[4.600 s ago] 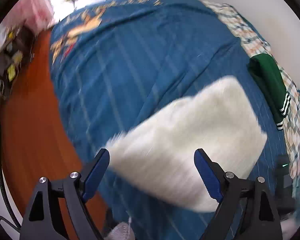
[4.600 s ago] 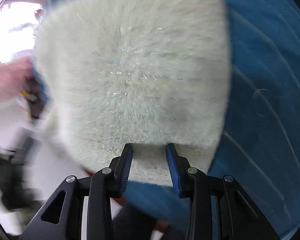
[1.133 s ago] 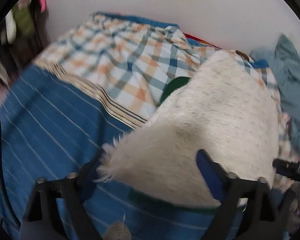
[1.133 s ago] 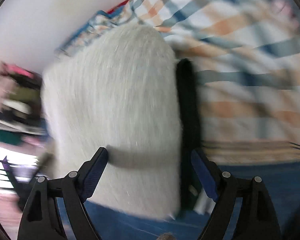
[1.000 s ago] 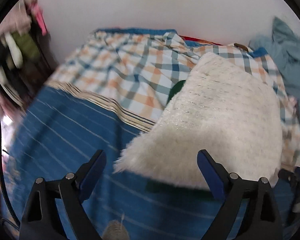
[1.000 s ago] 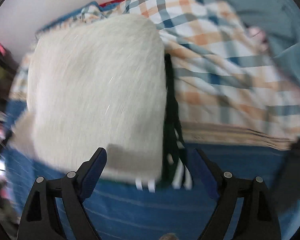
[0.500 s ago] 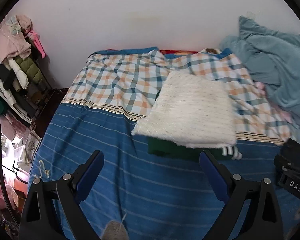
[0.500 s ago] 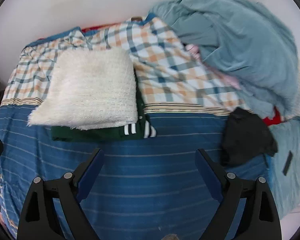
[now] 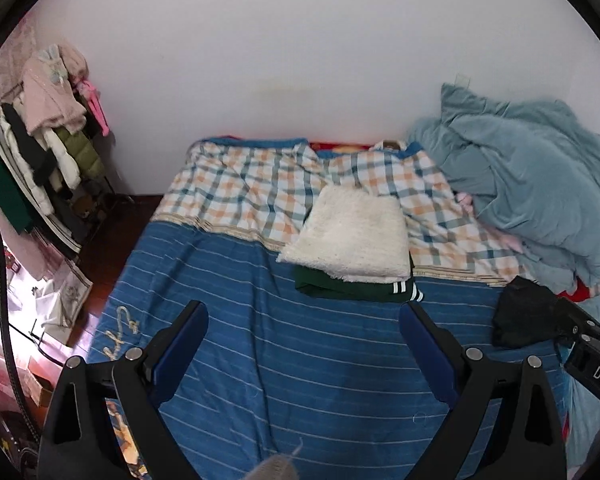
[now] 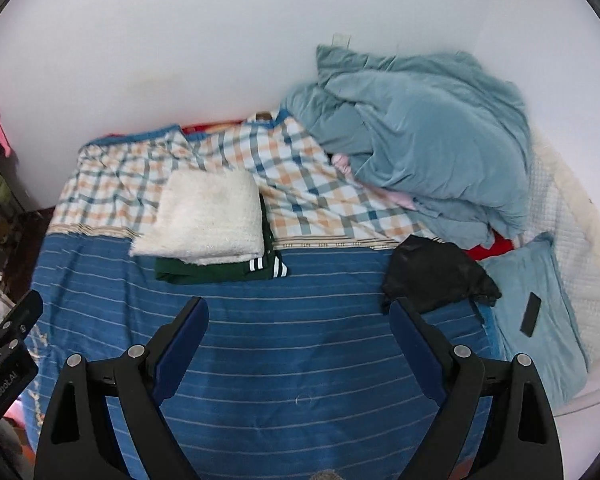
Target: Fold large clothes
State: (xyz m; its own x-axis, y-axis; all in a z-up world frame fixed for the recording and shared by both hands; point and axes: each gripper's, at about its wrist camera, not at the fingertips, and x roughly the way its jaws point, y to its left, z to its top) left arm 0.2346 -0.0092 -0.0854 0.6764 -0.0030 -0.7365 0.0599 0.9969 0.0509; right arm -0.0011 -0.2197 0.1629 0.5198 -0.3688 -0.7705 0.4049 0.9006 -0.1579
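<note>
The left gripper (image 9: 304, 344) hangs above the bed with its two blue-padded fingers (image 9: 184, 340) spread wide and nothing between them. The right gripper (image 10: 298, 338) is likewise wide apart and empty over the same blue striped bedspread (image 10: 300, 360); its black body also shows at the right edge of the left wrist view.

Beyond both tools, well apart from them, lies a stack of two folded garments. The top one is a white fluffy sweater (image 9: 354, 236), folded into a neat, thick rectangle with a shaggy pile and a slightly frayed front edge. Directly beneath it, touching, is a dark green garment (image 9: 340, 286), folded flat, with white stripes on the cuff that pokes out at the stack's right front corner. The stack straddles the border between the blue bedspread and one checked sheet (image 10: 308, 188) in orange, blue and white.

To the right, one crumpled black garment (image 10: 436, 276) lies unfolded on the blue spread, near the right gripper's fingertip. Behind it, one large grey-blue blanket (image 10: 420, 140) is heaped against the white wall (image 9: 300, 60). One pale blue pillow (image 10: 540, 328) carries one small black rectangular object (image 10: 531, 314), whose kind I cannot tell. At far left one clothes rack (image 9: 40, 152) holds several hanging coats; their count is unclear.
</note>
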